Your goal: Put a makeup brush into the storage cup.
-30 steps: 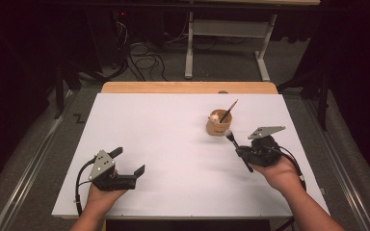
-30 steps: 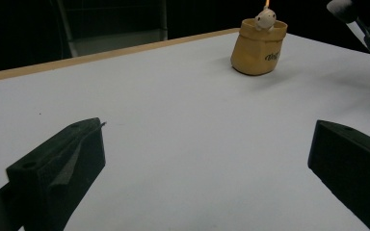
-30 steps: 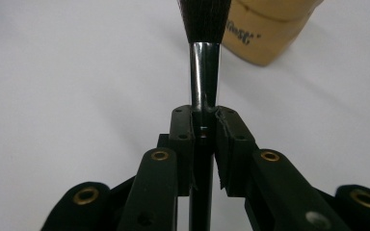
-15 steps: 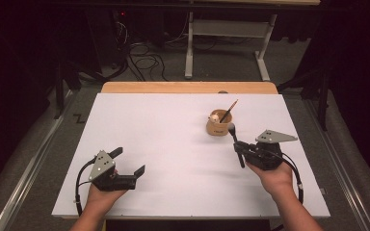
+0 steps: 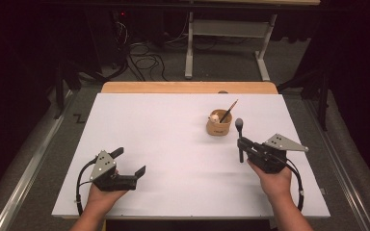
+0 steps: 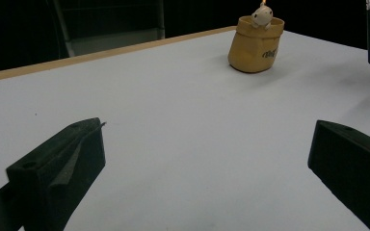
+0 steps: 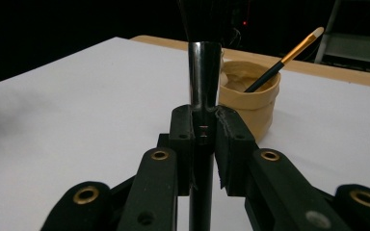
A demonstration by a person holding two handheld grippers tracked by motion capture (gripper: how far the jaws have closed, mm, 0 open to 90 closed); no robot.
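Clamping a black brush [image 7: 203, 72], bristles cut off, right gripper [image 5: 241, 143]; left gripper [image 5: 130, 162] jaws wide, empty.

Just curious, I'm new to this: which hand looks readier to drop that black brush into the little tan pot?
Right. The right gripper grips the black brush beside the tan pot; the left gripper is open, far off.

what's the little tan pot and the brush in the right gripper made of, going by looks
The tan pot looks like matte kraft paper or soft leather: its rolled rim sags and creases. The brush clamped in the right gripper has a glossy dark ferrule, probably metal or lacquer, reflecting light, with dark bristles above.
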